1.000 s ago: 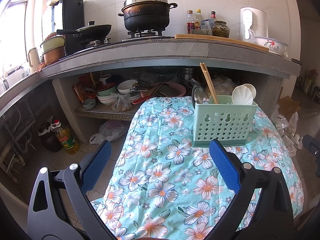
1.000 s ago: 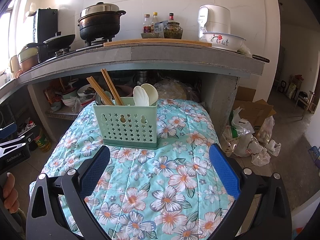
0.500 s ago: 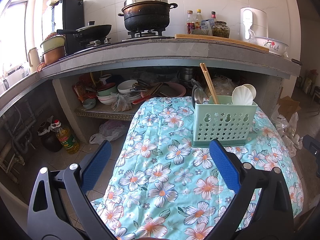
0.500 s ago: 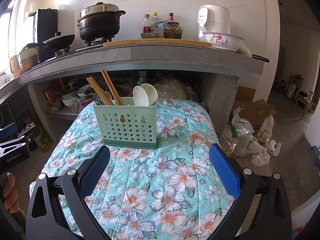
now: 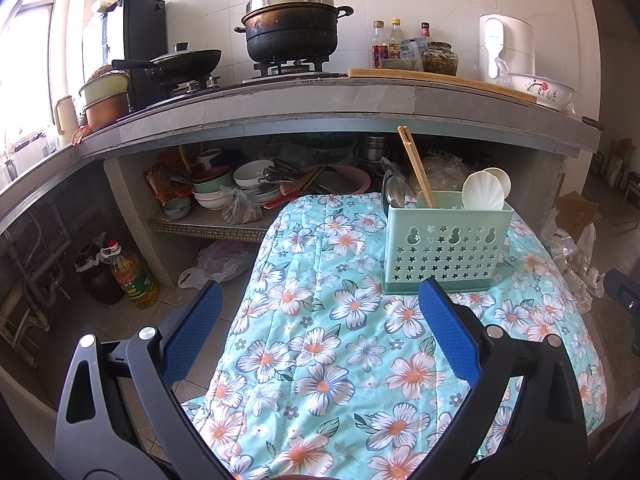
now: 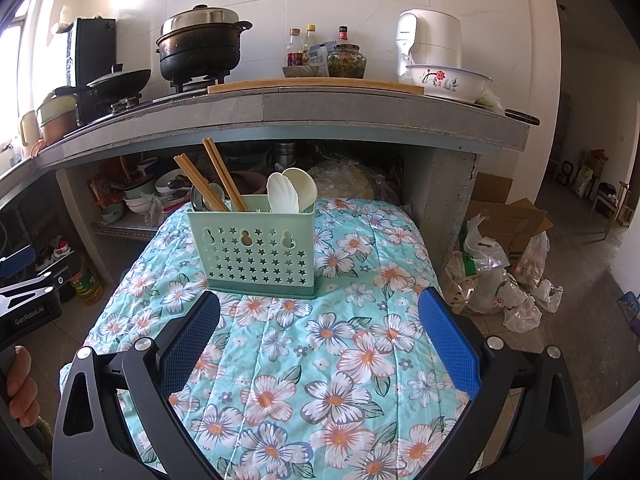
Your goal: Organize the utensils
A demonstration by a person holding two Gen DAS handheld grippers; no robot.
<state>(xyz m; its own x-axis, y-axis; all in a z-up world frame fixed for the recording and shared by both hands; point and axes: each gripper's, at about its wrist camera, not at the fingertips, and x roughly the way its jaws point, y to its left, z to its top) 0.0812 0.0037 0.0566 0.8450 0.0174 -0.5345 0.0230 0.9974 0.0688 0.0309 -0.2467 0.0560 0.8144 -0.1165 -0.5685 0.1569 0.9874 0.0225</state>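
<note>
Floral cloth [image 6: 320, 360] bears one green caddy [image 6: 252, 252]: four chopsticks [image 6: 222, 176], two white spoons [image 6: 290, 194]; both tongs [image 5: 318, 328] [image 6: 318, 328] gape apart, empty.

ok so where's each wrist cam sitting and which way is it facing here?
Left wrist: behind the open left gripper, off the floral quilt's left edge, facing the kitchen counter; mint utensil caddy ahead-right. Own blue fingers show.
Right wrist: behind the open right gripper, over the quilt, facing the counter; caddy ahead-left. Own fingers, the left gripper and the person's hand at far left.
Shared: caddy with chopsticks and white spoons, quilt, black pot.
</note>
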